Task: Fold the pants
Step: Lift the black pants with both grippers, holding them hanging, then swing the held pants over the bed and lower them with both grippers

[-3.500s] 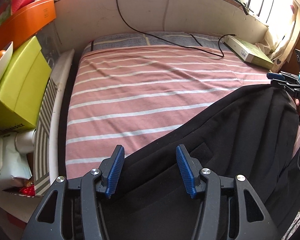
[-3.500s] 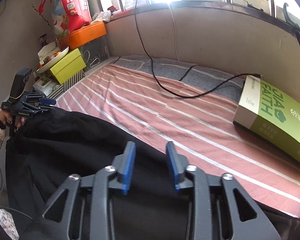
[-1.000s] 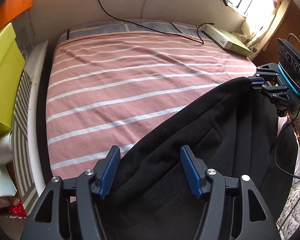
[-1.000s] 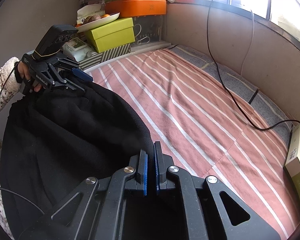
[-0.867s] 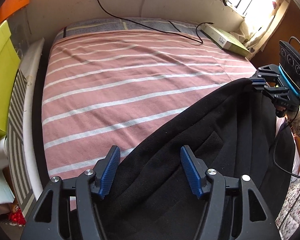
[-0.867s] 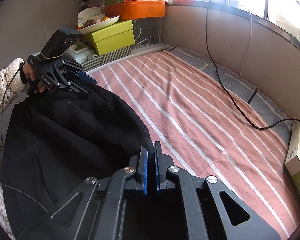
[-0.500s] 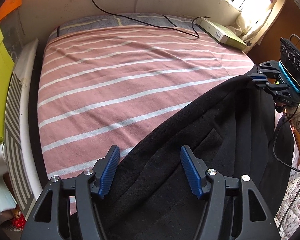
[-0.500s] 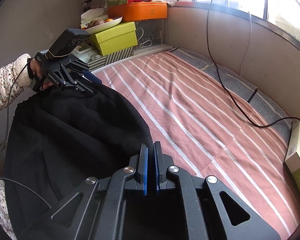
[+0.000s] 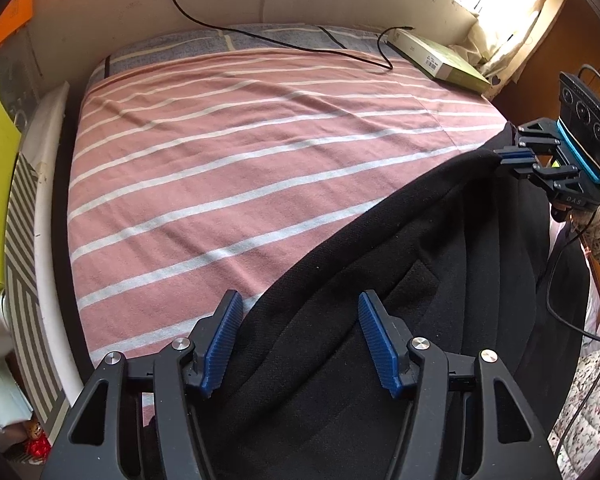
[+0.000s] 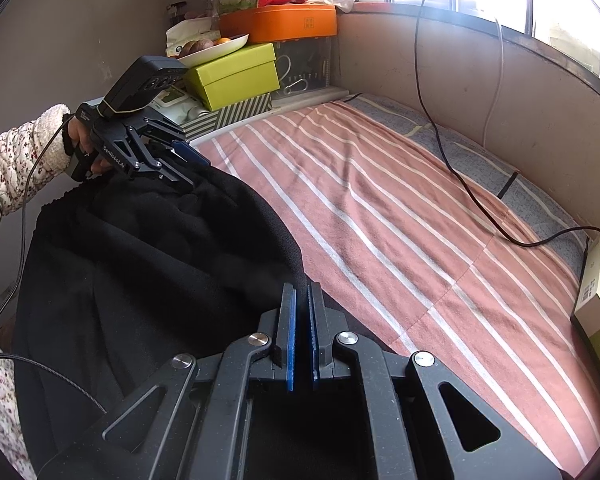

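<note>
Currently, left to right:
Left tool [image 9: 300, 344]: its blue pads are spread wide, with black cloth lying between them; nothing is seen to be pinched, so that corner is judged to be only draped.
Pants [image 9: 400, 300]: one black pair, hung between the two tools over the near edge of the bed [image 9: 220, 140], most of it off the mattress.
Right tool [image 10: 301, 336]: its pads are drawn almost together on the waistband edge.
Risk, left side: the cloth may slide out of the spread pads when lifted, as no grip is seen there.
Risk, weight: the hanging part may drag the pair off the bed.
Risk, snag: the black cable [image 9: 284, 42] on the bed may be caught.
Count: two tools, one pair of pants, one green box [image 9: 440, 60].
</note>
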`<state>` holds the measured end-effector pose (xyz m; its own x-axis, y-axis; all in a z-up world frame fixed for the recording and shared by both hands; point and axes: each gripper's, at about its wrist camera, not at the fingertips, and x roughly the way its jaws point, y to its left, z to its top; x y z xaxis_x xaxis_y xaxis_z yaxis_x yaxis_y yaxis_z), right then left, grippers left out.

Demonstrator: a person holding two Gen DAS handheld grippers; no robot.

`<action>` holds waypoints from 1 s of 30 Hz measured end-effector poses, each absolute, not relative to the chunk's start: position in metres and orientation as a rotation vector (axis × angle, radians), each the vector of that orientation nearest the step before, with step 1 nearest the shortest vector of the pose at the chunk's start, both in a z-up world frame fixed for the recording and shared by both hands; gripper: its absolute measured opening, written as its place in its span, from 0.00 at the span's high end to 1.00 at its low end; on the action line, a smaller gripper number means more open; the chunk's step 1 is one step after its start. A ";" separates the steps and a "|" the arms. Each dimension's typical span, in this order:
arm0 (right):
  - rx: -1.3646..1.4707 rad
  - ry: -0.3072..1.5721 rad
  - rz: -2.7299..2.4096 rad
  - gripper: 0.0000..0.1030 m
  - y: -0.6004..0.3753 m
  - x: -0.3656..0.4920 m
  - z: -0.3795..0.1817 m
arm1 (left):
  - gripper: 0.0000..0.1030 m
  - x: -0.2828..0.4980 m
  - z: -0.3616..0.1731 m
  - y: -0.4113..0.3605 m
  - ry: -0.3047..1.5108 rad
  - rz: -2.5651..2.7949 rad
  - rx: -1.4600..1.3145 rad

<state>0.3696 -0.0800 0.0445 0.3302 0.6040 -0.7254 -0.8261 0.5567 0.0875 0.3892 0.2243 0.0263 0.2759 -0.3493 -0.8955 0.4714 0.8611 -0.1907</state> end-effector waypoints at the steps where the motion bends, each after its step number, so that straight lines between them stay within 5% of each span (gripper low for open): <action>1: -0.323 0.790 0.955 0.95 -0.080 0.370 0.044 | 0.38 0.387 0.026 0.223 1.174 -0.565 0.125; 14: -0.308 0.766 0.918 0.95 -0.081 0.372 0.047 | 0.71 0.367 0.034 0.216 1.103 -0.475 0.196; 30: -0.310 0.684 0.869 0.95 -0.087 0.332 0.090 | 0.77 0.324 0.106 0.210 0.836 -0.269 0.291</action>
